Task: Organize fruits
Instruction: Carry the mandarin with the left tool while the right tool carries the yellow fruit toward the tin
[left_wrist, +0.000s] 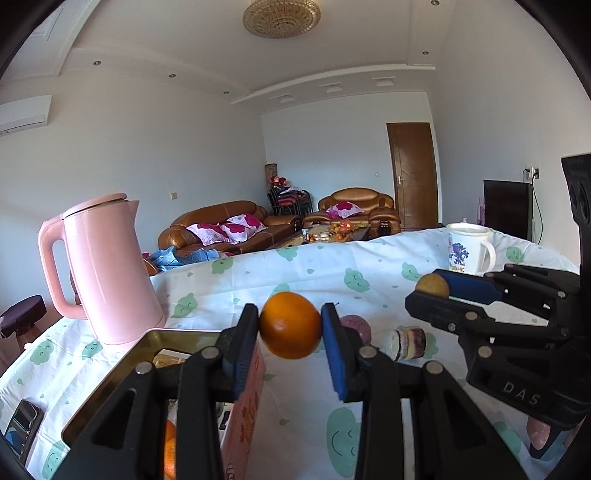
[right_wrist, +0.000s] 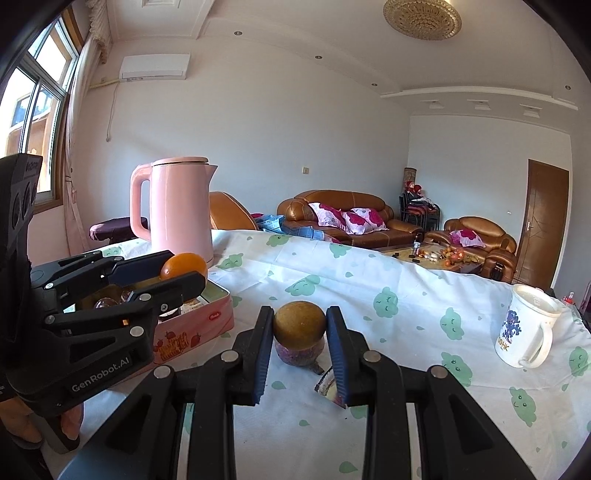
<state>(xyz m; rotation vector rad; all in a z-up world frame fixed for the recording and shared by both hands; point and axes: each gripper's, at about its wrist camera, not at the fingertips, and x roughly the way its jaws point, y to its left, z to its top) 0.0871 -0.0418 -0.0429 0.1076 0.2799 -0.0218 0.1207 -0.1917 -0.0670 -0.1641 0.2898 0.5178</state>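
Observation:
My left gripper (left_wrist: 290, 326) is shut on an orange (left_wrist: 290, 325) and holds it above the right edge of the open pink tin box (left_wrist: 243, 417); it also shows in the right wrist view (right_wrist: 183, 271) with the orange (right_wrist: 183, 265) over the tin box (right_wrist: 207, 321). Another orange (left_wrist: 170, 454) lies in the tin. My right gripper (right_wrist: 300, 325) is shut on a round brown fruit (right_wrist: 300, 324), above a purple fruit (right_wrist: 300, 352) on the table; it shows in the left wrist view (left_wrist: 430, 286) with the brown fruit (left_wrist: 432, 285).
A pink kettle (left_wrist: 107, 269) stands behind the tin. A white mug (right_wrist: 526, 328) stands at the right. A small layered cake piece (left_wrist: 404, 343) lies by the purple fruit (left_wrist: 356, 326). A phone (left_wrist: 22, 428) lies at the left edge of the clothed table (right_wrist: 388, 295).

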